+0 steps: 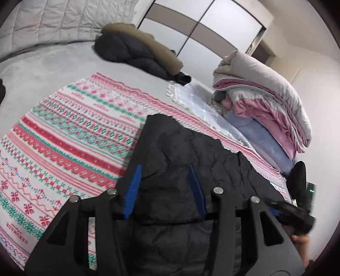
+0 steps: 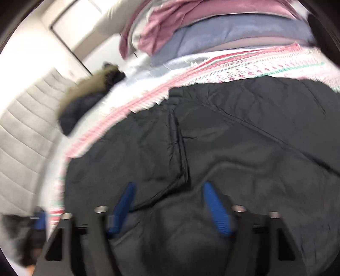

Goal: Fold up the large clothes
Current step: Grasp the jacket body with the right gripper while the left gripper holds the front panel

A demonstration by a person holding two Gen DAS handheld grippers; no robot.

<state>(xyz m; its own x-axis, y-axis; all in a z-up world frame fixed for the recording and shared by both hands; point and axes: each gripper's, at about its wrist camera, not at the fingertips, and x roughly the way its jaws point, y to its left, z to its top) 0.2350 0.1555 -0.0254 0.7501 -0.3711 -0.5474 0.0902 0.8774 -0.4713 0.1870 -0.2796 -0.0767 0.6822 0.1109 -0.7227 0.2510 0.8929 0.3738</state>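
Observation:
A large black quilted jacket (image 1: 187, 161) lies on a red, green and white patterned blanket (image 1: 70, 131) on the bed. My left gripper (image 1: 164, 167) is open, its blue fingers (image 1: 133, 186) spread over the jacket's near edge, with fabric between them. In the blurred right wrist view the same jacket (image 2: 233, 131) fills the middle. My right gripper (image 2: 169, 186) is open above it, blue fingers (image 2: 214, 208) apart, with jacket fabric bulging between them. I cannot tell whether either gripper touches the fabric.
A second dark jacket with an olive fur hood (image 1: 136, 48) lies at the far side of the bed. A pile of grey and pink quilts (image 1: 261, 97) sits at the right on a pale blue cloth (image 1: 195, 99). A padded headboard (image 1: 53, 19) stands behind.

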